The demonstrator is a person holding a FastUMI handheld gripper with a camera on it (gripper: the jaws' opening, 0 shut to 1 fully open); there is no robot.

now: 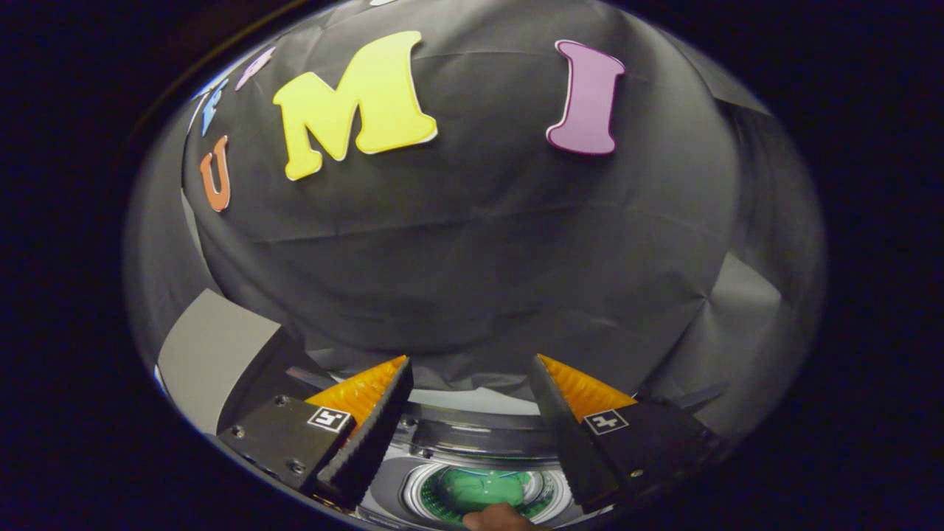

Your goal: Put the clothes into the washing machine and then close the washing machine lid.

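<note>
My gripper is open, its two fingers spread wide with nothing between them, held high over the washing machine. Below and between the fingers lies the machine's round drum opening, and a green garment rests down inside it. A hand shows at the near rim of the drum. A grey raised panel, which looks like the machine's lid, stands up to the left of the left finger.
The booth's black cloth wall rises close behind the machine and takes up most of the space ahead. A pale grey fold of cloth hangs at the right.
</note>
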